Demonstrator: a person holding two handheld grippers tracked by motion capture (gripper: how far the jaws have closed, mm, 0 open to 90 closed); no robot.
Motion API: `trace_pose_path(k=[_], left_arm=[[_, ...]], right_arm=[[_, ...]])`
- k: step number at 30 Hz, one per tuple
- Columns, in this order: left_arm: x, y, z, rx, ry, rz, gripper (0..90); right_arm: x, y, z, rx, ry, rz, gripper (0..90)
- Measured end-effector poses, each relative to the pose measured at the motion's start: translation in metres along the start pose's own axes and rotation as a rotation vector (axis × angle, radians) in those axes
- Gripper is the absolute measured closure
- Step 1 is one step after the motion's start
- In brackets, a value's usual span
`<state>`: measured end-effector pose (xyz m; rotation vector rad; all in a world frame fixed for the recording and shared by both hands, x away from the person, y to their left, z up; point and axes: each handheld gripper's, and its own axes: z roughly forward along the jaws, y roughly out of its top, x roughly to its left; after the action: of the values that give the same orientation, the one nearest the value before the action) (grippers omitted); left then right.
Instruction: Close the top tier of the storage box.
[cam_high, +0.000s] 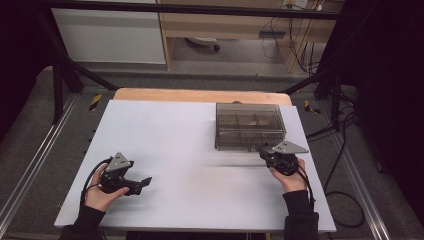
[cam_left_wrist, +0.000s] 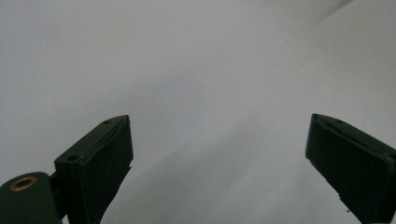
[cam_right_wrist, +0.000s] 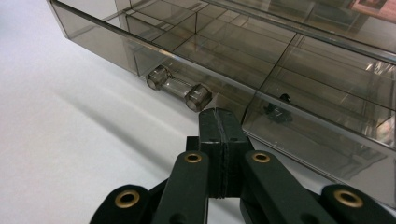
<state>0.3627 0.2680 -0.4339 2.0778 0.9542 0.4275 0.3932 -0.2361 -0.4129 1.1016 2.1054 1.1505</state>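
A smoky transparent box (cam_high: 249, 126) with several inner compartments sits on the white table (cam_high: 190, 150) at the back right. Its front wall carries a clear cylindrical handle (cam_right_wrist: 178, 87). My right gripper (cam_high: 264, 154) rests just in front of the box's near edge, its jaws pressed together with nothing between them (cam_right_wrist: 218, 122), the tips just short of the handle. My left gripper (cam_high: 146, 181) lies low at the front left of the table, pointing right. Its jaws stand wide apart (cam_left_wrist: 219, 154) over bare white surface.
A wooden strip (cam_high: 200, 95) shows behind the white sheet. Black frame bars (cam_high: 60, 75) and cables (cam_high: 345, 190) flank the table. A desk and a white cabinet stand beyond on the grey floor.
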Motion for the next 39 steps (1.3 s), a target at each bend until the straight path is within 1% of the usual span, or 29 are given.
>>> trace_pose_path(k=[7,11,28,39], left_arm=[[0.000,0.000,0.000,-0.001,-0.001,-0.002,7.1],[0.000,0.000,0.000,-0.001,0.000,-0.001,7.1],[0.000,0.000,0.000,0.002,0.001,-0.001,7.1],[0.000,0.000,0.001,0.003,0.001,-0.002,7.1]], right_arm=[[-0.001,0.001,0.004,0.003,-0.003,-0.013,90.0],[-0.002,0.001,0.006,0.003,-0.005,-0.012,90.0],[-0.006,0.002,0.010,-0.017,-0.008,-0.024,90.0],[-0.008,0.004,0.013,-0.018,-0.016,-0.015,90.0]])
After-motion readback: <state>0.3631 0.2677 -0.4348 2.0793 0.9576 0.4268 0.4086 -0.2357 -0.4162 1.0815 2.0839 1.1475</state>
